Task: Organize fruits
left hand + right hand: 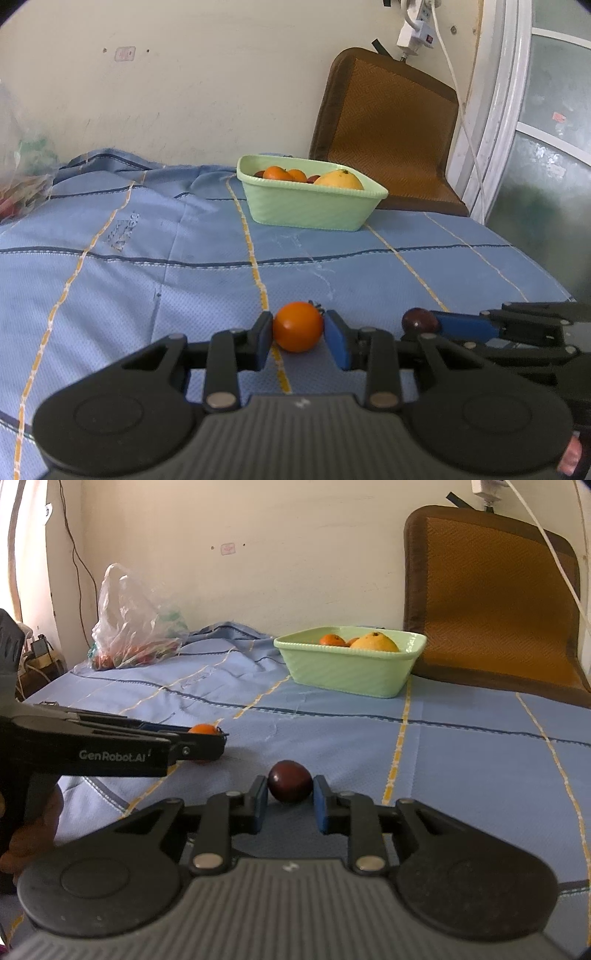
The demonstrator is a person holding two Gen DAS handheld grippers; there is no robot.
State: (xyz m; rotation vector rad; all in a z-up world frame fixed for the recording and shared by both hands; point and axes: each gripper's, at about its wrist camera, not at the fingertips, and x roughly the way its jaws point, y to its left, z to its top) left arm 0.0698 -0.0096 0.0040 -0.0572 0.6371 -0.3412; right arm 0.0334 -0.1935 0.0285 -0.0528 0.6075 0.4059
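Observation:
My left gripper [297, 325] is shut on a small orange fruit [297, 326], its blue pads pressed against both sides, low over the blue cloth. My right gripper [289, 787] is shut on a dark red fruit [289, 781] in the same way. In the left wrist view the right gripper [424, 326] reaches in from the right with the dark red fruit [419, 319] at its tip. In the right wrist view the left gripper [212, 738] comes from the left with the orange fruit [202, 729]. A pale green basket [314, 210] [351, 672] farther back holds small oranges and a large yellow-orange fruit.
A blue checked cloth [147, 277] covers the bed. A brown mat [388, 140] leans on the wall behind the basket. A clear plastic bag [129, 627] of produce lies at the back left. A white cable [461, 110] hangs by the window frame.

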